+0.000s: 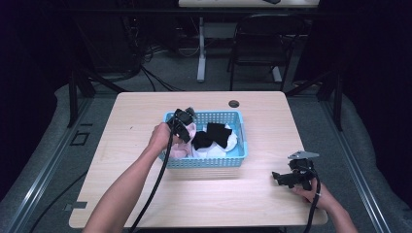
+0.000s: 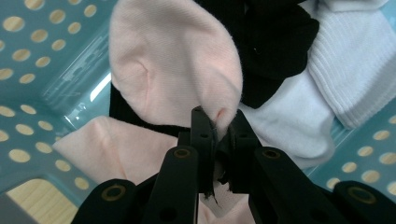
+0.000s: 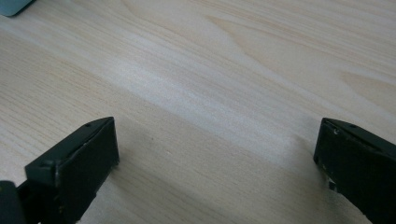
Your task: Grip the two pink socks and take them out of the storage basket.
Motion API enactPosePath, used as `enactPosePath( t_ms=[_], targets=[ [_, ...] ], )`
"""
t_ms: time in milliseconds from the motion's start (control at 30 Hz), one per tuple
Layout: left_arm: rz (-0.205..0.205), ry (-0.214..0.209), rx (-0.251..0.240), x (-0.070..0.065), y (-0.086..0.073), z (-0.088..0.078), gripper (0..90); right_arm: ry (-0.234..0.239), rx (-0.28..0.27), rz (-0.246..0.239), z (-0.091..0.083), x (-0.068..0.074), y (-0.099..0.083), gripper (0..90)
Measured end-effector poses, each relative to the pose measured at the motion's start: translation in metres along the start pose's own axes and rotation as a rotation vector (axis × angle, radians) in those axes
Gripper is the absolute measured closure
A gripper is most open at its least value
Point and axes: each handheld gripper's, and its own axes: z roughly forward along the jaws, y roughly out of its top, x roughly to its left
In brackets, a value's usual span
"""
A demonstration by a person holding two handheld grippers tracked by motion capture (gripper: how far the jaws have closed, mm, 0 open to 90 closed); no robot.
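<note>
A light blue perforated basket (image 1: 204, 162) stands mid-table with pink, black and white socks in it. My left gripper (image 1: 187, 127) reaches into its left end. In the left gripper view its jaws (image 2: 220, 123) are shut on a fold of a pink sock (image 2: 177, 70), pinching the fabric's edge. A black sock (image 2: 275, 42) and white socks (image 2: 355, 74) lie just behind, inside the basket (image 2: 42, 70). My right gripper (image 1: 278, 177) rests low over the table at the front right, open, with bare wood between its jaws (image 3: 215, 154).
The wooden table (image 1: 145, 194) has free room to the left, in front and to the right of the basket. A cable hole (image 1: 234, 103) sits near the far edge. A chair (image 1: 262, 43) and a desk leg (image 1: 201, 53) stand beyond the table.
</note>
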Motion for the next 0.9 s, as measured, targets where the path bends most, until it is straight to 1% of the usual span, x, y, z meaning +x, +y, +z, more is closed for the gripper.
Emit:
enactPosePath(
  t_ms=[33, 67, 100, 267, 400, 433, 467, 633, 767, 833, 900],
  targets=[
    [0.005, 0.001, -0.01, 0.0, -0.001, -0.003, 84.1, -0.001, 0.0, 0.0, 0.0, 0.0, 0.0, 0.0],
    [0.005, 0.001, -0.01, 0.0, -0.001, -0.003, 84.1, 0.0, 0.0, 0.0, 0.0, 0.0, 0.0, 0.0],
    [0.01, 0.005, -0.01, 0.0, -0.001, -0.006, 84.1, 0.0, 0.0, 0.0, 0.0, 0.0, 0.0, 0.0],
    [0.016, 0.004, -0.028, 0.0, -0.001, -0.014, 84.1, 0.0, 0.0, 0.0, 0.0, 0.0, 0.0, 0.0],
    [0.024, 0.002, -0.042, -0.001, -0.001, -0.024, 84.1, 0.0, 0.0, 0.0, 0.0, 0.0, 0.0, 0.0],
    [0.027, 0.001, -0.049, -0.001, -0.001, -0.029, 84.1, 0.0, 0.0, -0.001, 0.0, 0.0, 0.0, 0.0],
    [0.033, 0.006, -0.048, -0.001, -0.001, -0.032, 84.1, 0.0, 0.0, 0.0, 0.0, 0.0, 0.0, 0.0],
    [0.038, 0.007, -0.052, 0.0, -0.001, -0.039, 84.1, 0.0, 0.001, 0.0, 0.0, 0.0, 0.0, 0.0],
    [0.042, -0.002, -0.054, -0.001, -0.002, -0.044, 84.1, 0.001, 0.001, 0.0, 0.0, 0.0, 0.0, 0.0],
    [0.05, -0.006, -0.047, -0.001, -0.001, -0.048, 84.1, 0.0, 0.001, 0.0, 0.0, 0.0, 0.0, 0.0],
    [0.049, -0.005, -0.045, -0.001, -0.001, -0.05, 84.1, 0.0, 0.0, 0.0, 0.0, 0.0, 0.0, 0.0]
  ],
)
